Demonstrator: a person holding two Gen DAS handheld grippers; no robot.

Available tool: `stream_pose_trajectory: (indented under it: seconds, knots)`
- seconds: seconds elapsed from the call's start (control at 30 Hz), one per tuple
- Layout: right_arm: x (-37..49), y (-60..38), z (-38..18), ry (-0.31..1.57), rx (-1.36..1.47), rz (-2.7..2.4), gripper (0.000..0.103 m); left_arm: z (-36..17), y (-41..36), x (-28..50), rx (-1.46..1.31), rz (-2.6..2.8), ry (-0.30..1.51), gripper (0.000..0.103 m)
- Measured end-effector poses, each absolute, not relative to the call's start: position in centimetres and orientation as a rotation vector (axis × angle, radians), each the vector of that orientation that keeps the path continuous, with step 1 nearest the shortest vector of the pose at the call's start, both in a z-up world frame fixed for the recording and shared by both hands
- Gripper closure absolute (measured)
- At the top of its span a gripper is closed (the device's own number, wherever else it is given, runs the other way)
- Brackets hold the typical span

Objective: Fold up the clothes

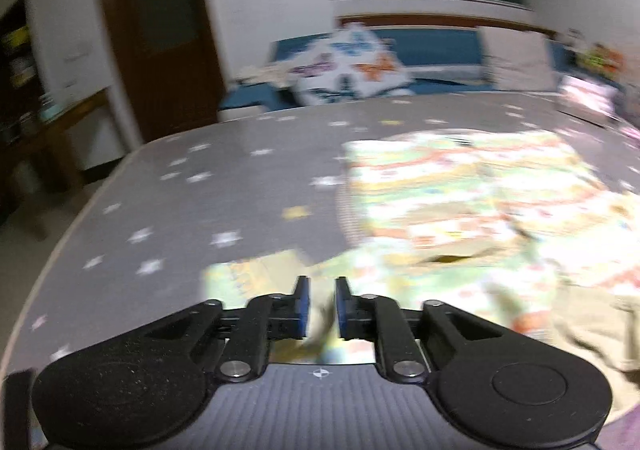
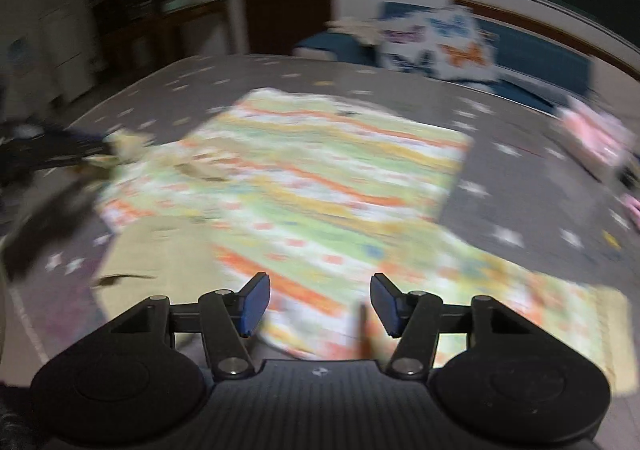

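Note:
A patterned garment (image 2: pixel 320 186) in green, orange and white stripes lies spread on a grey star-print table (image 2: pixel 520 178). In the left wrist view the garment (image 1: pixel 460 202) fills the right half of the table (image 1: pixel 200 202). My left gripper (image 1: pixel 322 302) is shut on a bunched edge of the garment near the table's front. It also shows in the right wrist view (image 2: pixel 96 154) at the far left, holding cloth. My right gripper (image 2: pixel 320 304) is open and empty, just above the garment's near part. Both views are blurred.
A blue sofa (image 1: pixel 432 46) with a butterfly cushion (image 1: pixel 348 62) stands behind the table. A pink-white item (image 2: pixel 596 134) lies at the table's right edge. A brown door (image 1: pixel 160 30) and a wooden side table (image 1: pixel 52 130) are to the left.

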State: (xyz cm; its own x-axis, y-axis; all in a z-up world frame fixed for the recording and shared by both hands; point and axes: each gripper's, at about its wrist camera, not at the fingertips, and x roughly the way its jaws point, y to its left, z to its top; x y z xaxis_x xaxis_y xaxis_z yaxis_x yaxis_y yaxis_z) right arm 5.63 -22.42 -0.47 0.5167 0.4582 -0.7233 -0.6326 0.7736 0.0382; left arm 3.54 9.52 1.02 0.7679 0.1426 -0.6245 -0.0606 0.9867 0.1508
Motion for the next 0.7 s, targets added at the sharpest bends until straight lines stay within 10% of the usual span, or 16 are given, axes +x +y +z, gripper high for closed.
stream_pose_trajectory:
  seconds: [0.23,0.53,0.63,0.7]
  knots:
    - [3.5,-17.1,-1.0,0.779,-0.331,0.825,0.048,0.2,10.1,2.7,0.149,0.121,0.709,0.088]
    - [3.4,-14.6,-1.4,0.774,-0.337,0.891,0.048,-2.0,10.2,1.6,0.246,0.152,0.689,0.058]
    - [3.4,-14.1,-1.6,0.779,-0.331,0.894,0.048,-2.9,10.1,2.4,0.282,0.162,0.684,0.063]
    - [3.4,-13.9,-1.7,0.784,-0.326,0.892,0.048,-3.1,10.8,2.4,0.268,0.173,0.679,0.091]
